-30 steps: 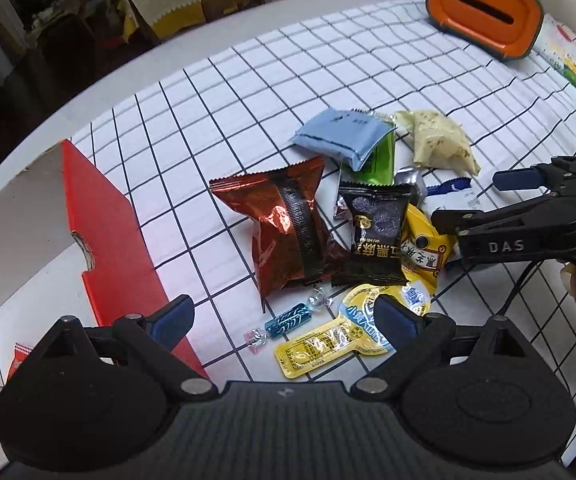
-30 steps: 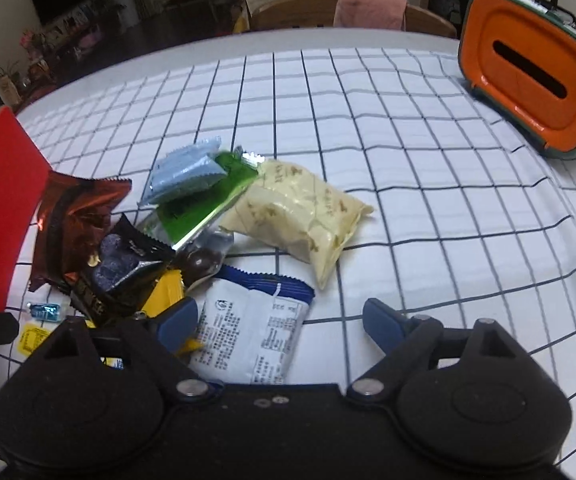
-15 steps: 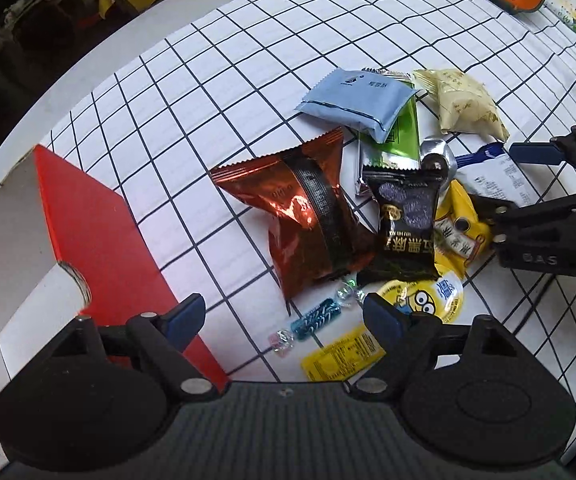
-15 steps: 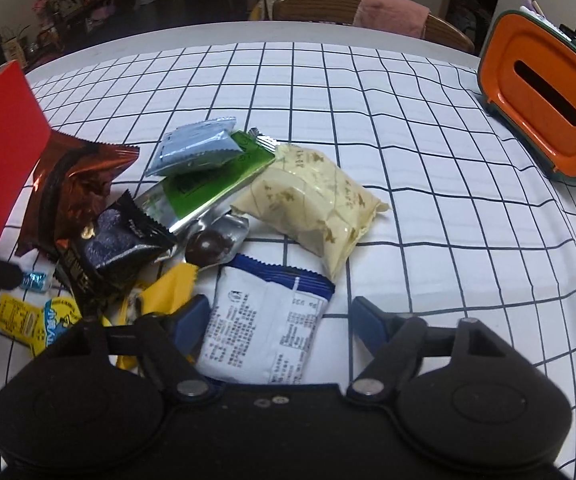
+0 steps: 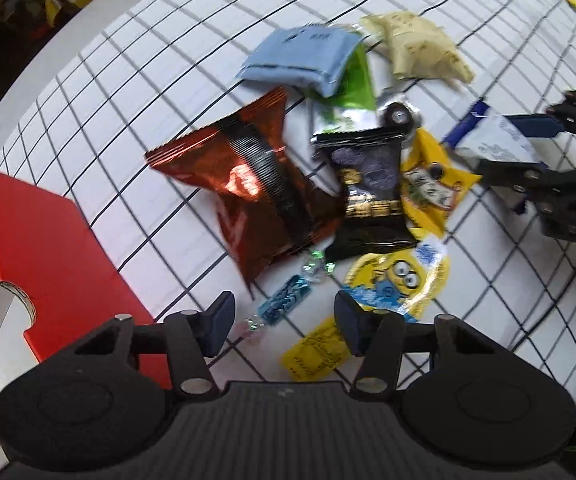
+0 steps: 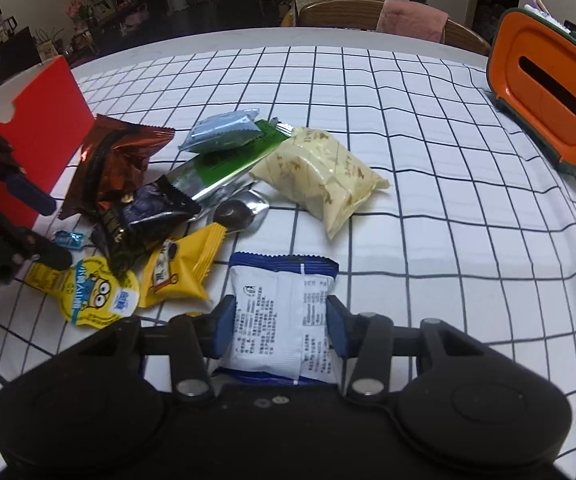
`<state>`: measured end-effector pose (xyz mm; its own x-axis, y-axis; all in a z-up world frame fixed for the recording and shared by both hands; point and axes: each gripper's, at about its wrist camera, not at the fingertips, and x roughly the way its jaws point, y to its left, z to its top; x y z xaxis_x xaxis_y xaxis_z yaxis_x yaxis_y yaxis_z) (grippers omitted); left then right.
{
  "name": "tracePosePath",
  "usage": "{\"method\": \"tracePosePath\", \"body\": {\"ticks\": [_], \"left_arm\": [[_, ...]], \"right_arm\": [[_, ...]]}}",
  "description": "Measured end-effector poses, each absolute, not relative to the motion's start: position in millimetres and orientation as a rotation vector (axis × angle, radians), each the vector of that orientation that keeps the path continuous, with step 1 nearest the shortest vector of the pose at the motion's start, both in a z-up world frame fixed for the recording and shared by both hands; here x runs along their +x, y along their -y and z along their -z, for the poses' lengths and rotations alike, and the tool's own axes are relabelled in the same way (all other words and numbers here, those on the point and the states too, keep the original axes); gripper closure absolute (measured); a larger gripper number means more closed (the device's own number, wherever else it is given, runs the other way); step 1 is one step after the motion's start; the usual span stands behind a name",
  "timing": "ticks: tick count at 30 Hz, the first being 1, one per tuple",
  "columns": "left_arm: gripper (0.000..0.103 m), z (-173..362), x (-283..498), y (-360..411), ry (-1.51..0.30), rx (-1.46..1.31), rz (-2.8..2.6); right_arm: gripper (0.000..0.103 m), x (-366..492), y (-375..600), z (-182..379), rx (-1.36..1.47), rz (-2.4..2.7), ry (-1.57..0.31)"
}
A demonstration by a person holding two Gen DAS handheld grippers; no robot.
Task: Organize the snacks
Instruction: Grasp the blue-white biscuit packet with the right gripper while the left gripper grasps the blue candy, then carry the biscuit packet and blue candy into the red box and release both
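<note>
- The right gripper [image 6: 280,322] has its jaws closed in on the white packet [image 6: 282,312], one pad touching each side edge; the packet lies on the counter [image 6: 427,208] at the near edge of the snack pile.
- The left gripper [image 5: 282,314] hovers with jaws released and empty, just above the blue candy [image 5: 284,306] and beside the round yellow pouch [image 5: 397,280].
- The other snacks sit bunched together: copper bag [image 5: 248,184], black packet [image 5: 369,196], yellow packet [image 6: 184,268], blue packet [image 6: 224,130], green wrapper [image 6: 232,160] and cream bag [image 6: 321,174].
- The step in hand looks like the pick-up of the white packet; sorting has barely begun.
- The red box [image 5: 44,248], standing open at the left of the pile, seems the likely destination.
- Next, the right gripper would need a firm squeeze, a clean lift, then a carry over the pile to the box without dragging neighbours.
</note>
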<state>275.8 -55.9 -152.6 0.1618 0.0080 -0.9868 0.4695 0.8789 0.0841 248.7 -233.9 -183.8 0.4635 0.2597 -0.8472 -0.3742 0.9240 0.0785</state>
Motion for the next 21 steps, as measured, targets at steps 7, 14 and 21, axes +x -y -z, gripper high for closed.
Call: {"method": "tracePosePath", "body": {"ticks": [7, 14, 21], "left_arm": [[0.067, 162, 280, 42, -1.422, 0.353, 0.325], [0.087, 163, 266, 56, -1.372, 0.372, 0.320], [0.092, 154, 252, 42, -1.340, 0.229, 0.235]], "right_arm": [[0.057, 243, 235, 179, -0.082, -0.408, -1.004], [0.058, 237, 242, 179, -0.053, -0.410, -1.012], [0.058, 227, 247, 174, -0.018, -0.401, -1.013]]}}
